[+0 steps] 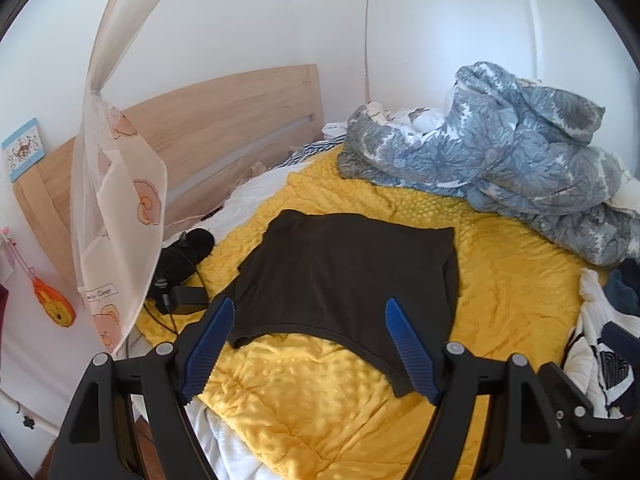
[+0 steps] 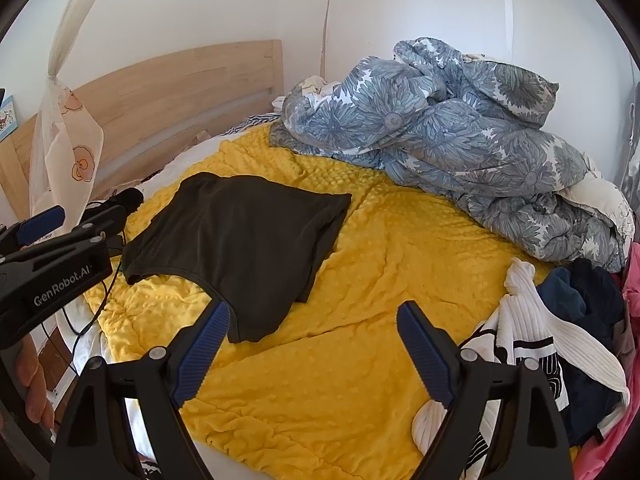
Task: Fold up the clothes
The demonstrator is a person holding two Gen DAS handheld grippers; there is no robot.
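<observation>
Between my left gripper's (image 1: 310, 344) wide-open jaws, which hold nothing, I see the dark shirt (image 1: 348, 276) lying flat on the yellow blanket (image 1: 508, 280), toward the bed's headboard (image 1: 224, 120) end. Right view: my right gripper (image 2: 314, 346) also gapes empty over the blanket, shirt ahead-left, clothes pile (image 2: 560, 340) at the bed's right edge.

Count: 1 dark top (image 1: 352, 276) flat on 1 yellow blanket (image 1: 500, 280), 1 floral duvet (image 1: 520, 160), 1 headboard (image 1: 224, 120), 1 clothes pile (image 2: 560, 340) (items uncountable), 2 tools: left (image 1: 310, 346), right (image 2: 314, 350), both spread wide, empty.
</observation>
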